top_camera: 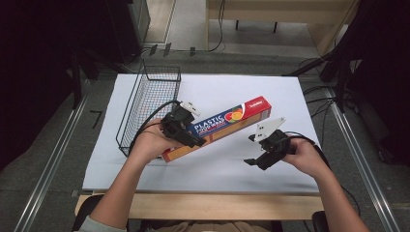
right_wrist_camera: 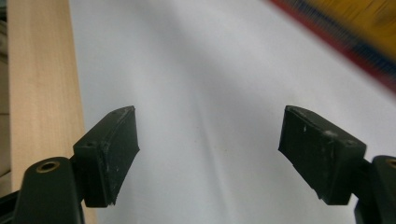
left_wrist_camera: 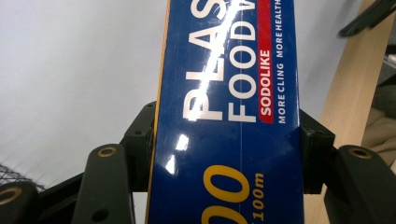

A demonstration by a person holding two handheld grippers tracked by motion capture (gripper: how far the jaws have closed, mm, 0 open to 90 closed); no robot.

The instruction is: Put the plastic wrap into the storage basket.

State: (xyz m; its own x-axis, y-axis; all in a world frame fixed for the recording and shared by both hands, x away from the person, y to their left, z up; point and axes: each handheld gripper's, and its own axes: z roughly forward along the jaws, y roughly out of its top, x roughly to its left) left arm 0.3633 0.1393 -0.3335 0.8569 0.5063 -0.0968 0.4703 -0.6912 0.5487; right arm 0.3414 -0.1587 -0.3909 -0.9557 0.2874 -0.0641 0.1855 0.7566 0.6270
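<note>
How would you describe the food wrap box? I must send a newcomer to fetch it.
Start at the white table, then find the black wire basket at its left. Just right of the basket a long, slim box lies slantwise, clamped by the left tongs. It is blue and red, printed "PLASTIC FOOD WRAP".

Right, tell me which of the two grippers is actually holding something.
The left gripper: its jaws are shut on the plastic food wrap box. The right gripper hangs open over bare white table.

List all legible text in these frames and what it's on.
All on the plastic wrap box, clamped in the left gripper:
"PLAS" / "FOOD W", cut off
"SODOLIKE"
"MORE CLING MORE HEALTH", cut off
"00", "100m", partial
High view: "PLASTIC FOOD WRAP"; red-end logo too small.
Right gripper: no text.
</note>
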